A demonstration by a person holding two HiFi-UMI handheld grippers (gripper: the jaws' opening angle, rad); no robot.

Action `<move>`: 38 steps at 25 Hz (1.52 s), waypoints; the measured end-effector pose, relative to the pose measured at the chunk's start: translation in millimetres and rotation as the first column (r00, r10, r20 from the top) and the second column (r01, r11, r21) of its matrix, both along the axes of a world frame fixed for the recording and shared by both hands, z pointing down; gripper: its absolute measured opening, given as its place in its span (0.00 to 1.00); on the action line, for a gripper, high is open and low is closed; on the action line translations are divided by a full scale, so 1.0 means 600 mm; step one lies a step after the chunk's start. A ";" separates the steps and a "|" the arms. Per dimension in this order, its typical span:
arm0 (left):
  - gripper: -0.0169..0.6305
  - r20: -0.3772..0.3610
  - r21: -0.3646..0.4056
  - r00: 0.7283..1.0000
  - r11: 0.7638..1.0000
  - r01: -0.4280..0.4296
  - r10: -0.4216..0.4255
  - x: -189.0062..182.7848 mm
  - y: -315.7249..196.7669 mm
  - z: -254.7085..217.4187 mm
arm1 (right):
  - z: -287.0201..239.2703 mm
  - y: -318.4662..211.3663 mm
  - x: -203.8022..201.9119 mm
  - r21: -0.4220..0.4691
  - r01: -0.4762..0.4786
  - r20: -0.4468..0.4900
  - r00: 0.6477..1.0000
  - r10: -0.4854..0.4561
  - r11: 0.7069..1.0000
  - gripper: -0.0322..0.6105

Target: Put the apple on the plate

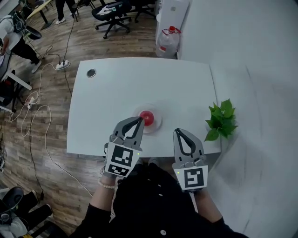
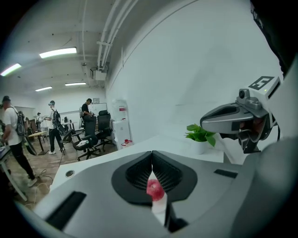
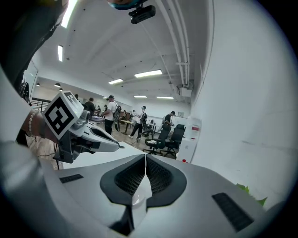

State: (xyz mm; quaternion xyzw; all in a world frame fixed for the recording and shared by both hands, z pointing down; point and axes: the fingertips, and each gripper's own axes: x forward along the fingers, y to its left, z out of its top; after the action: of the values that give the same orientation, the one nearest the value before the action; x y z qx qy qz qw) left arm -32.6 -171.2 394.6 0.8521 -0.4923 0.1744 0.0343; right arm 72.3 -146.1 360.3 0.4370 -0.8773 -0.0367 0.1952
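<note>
A red apple (image 1: 148, 117) rests on a small clear plate (image 1: 158, 122) near the front edge of the white table (image 1: 139, 83). My left gripper (image 1: 140, 120) is shut and holds nothing; its tips show just left of the apple in the head view. In the left gripper view the jaws (image 2: 152, 154) meet, and the apple (image 2: 155, 188) shows through the gap below them. My right gripper (image 1: 176, 131) is shut and empty, to the right of the plate over the table's front edge. Its jaws (image 3: 145, 157) touch in the right gripper view.
A small potted plant (image 1: 221, 120) stands at the table's right end. A round cable hole (image 1: 91, 72) sits at the far left corner. A water jug (image 1: 168, 41) and office chairs (image 1: 111, 14) lie beyond the table. Cables (image 1: 37, 111) trail over the wooden floor on the left.
</note>
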 end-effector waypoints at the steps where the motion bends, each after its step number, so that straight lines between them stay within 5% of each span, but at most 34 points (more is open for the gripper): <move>1: 0.05 0.003 0.011 1.000 1.000 0.002 -0.002 0.000 0.004 -0.010 | -0.006 -0.001 -0.001 0.010 0.004 0.003 1.000 -0.004 1.000 0.12; 22: 0.05 0.039 0.045 0.984 0.984 0.170 -0.172 -0.062 0.059 -0.075 | -0.032 -0.017 -0.018 0.054 0.098 0.027 0.995 -0.100 0.994 0.12; 38: 0.05 0.051 0.051 0.989 0.989 0.139 -0.142 -0.052 0.060 -0.064 | -0.021 -0.012 -0.018 0.032 0.112 0.011 0.994 -0.113 0.993 0.11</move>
State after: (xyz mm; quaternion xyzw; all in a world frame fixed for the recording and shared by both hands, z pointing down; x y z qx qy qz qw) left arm -63.6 -134.9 356.2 0.8108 -0.5559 0.1830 0.0132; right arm 61.3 -153.4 347.8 0.3901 -0.9010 -0.0588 0.1803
